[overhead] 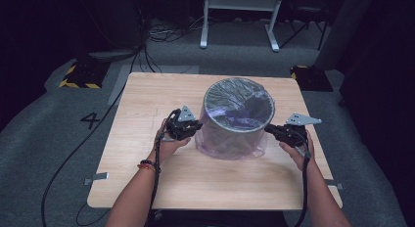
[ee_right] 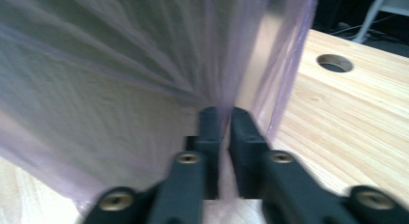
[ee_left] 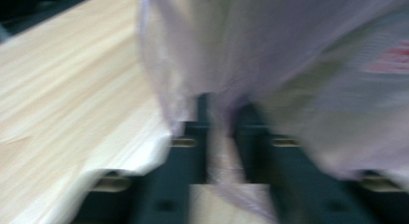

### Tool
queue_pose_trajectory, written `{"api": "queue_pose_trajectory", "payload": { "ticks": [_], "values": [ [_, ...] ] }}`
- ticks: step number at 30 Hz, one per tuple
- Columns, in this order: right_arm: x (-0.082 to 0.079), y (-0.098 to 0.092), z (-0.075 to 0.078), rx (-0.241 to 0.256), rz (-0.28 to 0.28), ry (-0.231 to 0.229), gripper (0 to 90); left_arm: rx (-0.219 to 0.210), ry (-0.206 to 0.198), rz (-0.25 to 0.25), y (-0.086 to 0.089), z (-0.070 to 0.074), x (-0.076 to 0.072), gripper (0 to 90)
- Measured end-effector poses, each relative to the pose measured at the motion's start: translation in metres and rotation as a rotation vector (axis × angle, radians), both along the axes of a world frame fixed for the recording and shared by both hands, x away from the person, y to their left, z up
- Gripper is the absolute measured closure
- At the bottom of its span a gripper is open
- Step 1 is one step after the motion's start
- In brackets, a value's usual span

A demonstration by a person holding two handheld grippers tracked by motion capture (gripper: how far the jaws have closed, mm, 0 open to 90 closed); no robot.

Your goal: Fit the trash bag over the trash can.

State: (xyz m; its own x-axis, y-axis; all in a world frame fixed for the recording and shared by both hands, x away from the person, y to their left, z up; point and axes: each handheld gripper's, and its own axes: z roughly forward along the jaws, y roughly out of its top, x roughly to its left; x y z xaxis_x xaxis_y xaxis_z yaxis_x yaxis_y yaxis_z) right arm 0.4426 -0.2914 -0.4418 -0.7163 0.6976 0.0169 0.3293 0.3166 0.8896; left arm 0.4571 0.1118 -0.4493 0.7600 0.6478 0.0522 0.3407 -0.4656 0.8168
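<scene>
Bin liner (overhead: 234,147) between both grippers' fingers (ee_right: 212,125)

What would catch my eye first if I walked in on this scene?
Most likely the round bin in the middle of the wooden table, wrapped in a thin purple plastic bag. Next, the two hand-held grippers at its sides: the left gripper and the right gripper each pinch a fold of the bag between black fingers. Around the table the room is dark, with cables on a grey floor.
</scene>
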Motion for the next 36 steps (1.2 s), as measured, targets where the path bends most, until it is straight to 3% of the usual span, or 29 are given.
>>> {"api": "queue_pose_trajectory", "payload": {
  "ticks": [3,7,12,18,22,26,30,36],
  "values": [
    [-0.004,-0.003,0.002,0.012,0.009,-0.006,65.9,0.008,-0.022,0.023,0.003,0.003,-0.009,31.2],
    [-0.012,-0.008,0.008,0.012,0.005,-0.021,49.7,-0.011,-0.033,-0.006,0.014,0.01,-0.024,17.0],
    [-0.022,-0.016,0.015,0.029,-0.008,-0.04,31.9,-0.021,-0.039,-0.034,0.028,0.015,-0.047,15.9],
    [-0.029,-0.018,0.026,0.028,-0.008,-0.053,22.0,0.08,0.005,-0.056,0.034,-0.002,-0.071,15.7],
    [-0.035,-0.019,0.032,0.028,0.006,-0.068,20.9,0.119,0.034,-0.066,0.04,-0.018,-0.083,15.7],
    [-0.039,-0.018,0.04,0.027,0.011,-0.082,20.9,0.097,0.1,-0.056,0.05,-0.031,-0.088,15.7],
    [-0.044,-0.014,0.049,-0.008,0.018,-0.125,20.3,0.076,0.122,-0.033,0.057,-0.039,-0.093,15.9],
    [-0.048,-0.01,0.059,-0.004,0.031,-0.156,20.2,0.071,0.159,-0.008,0.062,-0.048,-0.099,16.0]
  ]
}}
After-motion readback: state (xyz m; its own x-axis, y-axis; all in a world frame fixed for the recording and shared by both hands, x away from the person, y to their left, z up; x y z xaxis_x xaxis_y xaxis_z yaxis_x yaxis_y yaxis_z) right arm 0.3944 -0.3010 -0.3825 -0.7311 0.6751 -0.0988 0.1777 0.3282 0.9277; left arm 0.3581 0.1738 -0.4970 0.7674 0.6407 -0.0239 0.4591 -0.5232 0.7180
